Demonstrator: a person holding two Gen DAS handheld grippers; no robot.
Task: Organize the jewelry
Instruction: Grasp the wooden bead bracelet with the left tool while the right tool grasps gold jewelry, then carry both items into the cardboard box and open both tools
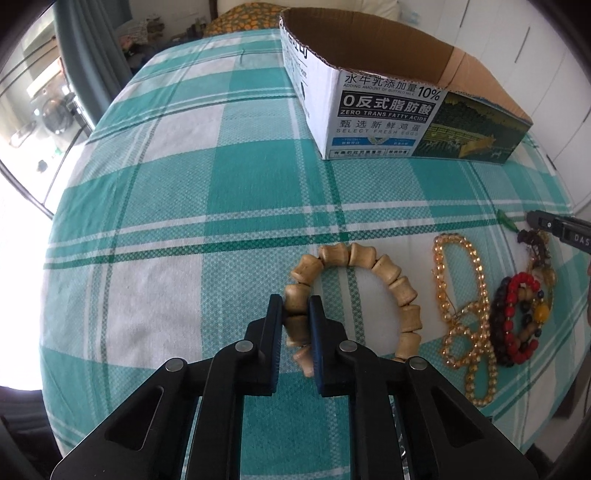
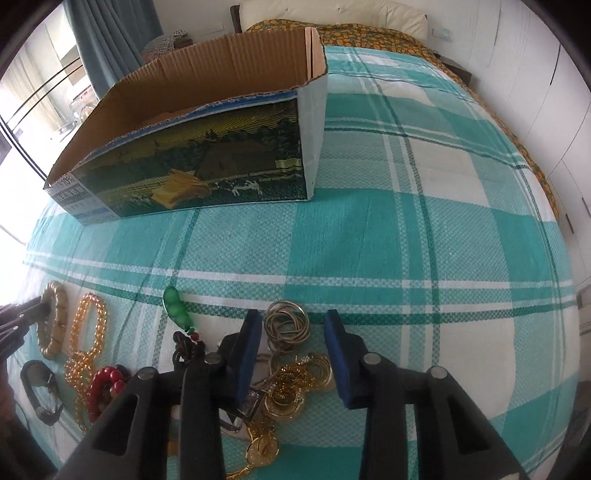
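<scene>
While left gripper [image 1: 295,306] pinches wooden bracelet [image 1: 384,269], right gripper [image 2: 293,325] hangs wide over gold jewelry [image 2: 291,384]; box [image 2: 207,162] beyond.

Home bedroom. Bed [image 2: 424,221] spread with teal-and-white checked sheet [image 1: 207,192], orange-patterned quilt [image 2: 354,31] and white headboard [image 2: 332,13] at far end. Blue-grey curtains [image 2: 107,40] beside bright glazed doors, washing machine [image 1: 55,110] beyond glass. White wardrobe doors [image 1: 524,40] along wall. Reused cardboard egg-cake carton [image 1: 388,118] standing on sheet.
</scene>
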